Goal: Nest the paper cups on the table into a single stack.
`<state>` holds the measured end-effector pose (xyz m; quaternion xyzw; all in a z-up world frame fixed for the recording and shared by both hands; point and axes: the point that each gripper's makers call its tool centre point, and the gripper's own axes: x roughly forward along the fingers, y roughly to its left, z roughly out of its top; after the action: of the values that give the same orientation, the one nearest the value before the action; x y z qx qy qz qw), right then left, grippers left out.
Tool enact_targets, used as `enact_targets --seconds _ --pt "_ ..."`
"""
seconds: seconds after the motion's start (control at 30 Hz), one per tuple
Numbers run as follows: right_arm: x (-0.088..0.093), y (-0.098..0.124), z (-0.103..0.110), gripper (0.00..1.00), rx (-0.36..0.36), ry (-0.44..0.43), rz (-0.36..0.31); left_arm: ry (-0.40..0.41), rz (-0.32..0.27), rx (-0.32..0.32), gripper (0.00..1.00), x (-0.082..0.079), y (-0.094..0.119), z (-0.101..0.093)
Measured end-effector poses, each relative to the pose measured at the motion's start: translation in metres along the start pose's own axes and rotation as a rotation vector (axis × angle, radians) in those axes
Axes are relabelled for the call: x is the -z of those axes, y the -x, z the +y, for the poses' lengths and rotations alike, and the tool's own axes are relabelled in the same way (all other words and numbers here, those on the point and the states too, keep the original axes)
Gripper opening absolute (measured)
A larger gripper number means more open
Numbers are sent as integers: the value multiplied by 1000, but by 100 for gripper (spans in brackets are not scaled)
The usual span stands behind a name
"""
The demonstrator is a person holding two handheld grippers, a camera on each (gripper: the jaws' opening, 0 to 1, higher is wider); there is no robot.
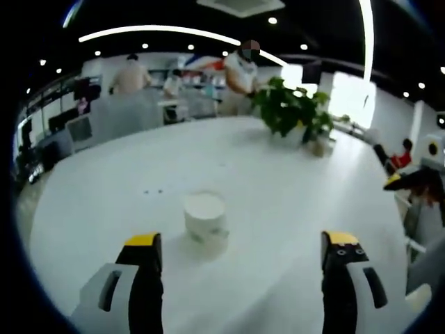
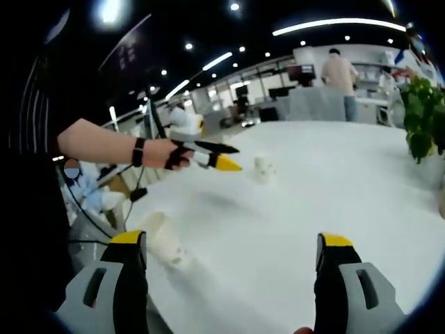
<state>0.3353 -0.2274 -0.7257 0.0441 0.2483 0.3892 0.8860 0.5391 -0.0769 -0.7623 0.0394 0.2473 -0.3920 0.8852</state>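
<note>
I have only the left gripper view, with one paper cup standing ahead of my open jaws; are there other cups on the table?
Observer: Yes. The right gripper view shows a lying cup, on its side near the table edge.
Operator: Thank you. Is the right gripper holding anything?
Observer: No. The right gripper is open, with nothing between its jaws.
Operator: How does my gripper sit relative to the standing cup?
Observer: The left gripper hovers above the table, short of the standing cup.
</note>
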Motion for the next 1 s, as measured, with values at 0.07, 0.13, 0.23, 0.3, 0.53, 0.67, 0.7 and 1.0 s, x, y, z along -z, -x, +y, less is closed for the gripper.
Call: enact_targets --seconds 0.07,0.13,0.23,0.3,0.53,0.67,0.7,1.0 --pt "2 -1 0 100 0 -2 4 1 -2 -5 95 1 -2 2" --pt "3 -1 1 100 -2 -6 6 9 -9 -1 94 -1 -5 2" --pt "4 0 1 100 -1 -8 12 -1 -13 0 93 -1 -11 4" --pt "5 1 1 100 0 -10 15 -2 -14 -3 93 -1 -16 7" --pt "6 9 -3 100 15 -15 21 12 -26 2 92 -2 -31 10" --pt "7 12 -6 100 24 -21 25 12 -23 6 91 0 -37 11" --pt "8 13 -6 100 27 -21 27 10 -26 5 91 0 -38 12" --pt "9 14 -7 100 28 -29 34 5 -24 -2 88 1 -50 20"
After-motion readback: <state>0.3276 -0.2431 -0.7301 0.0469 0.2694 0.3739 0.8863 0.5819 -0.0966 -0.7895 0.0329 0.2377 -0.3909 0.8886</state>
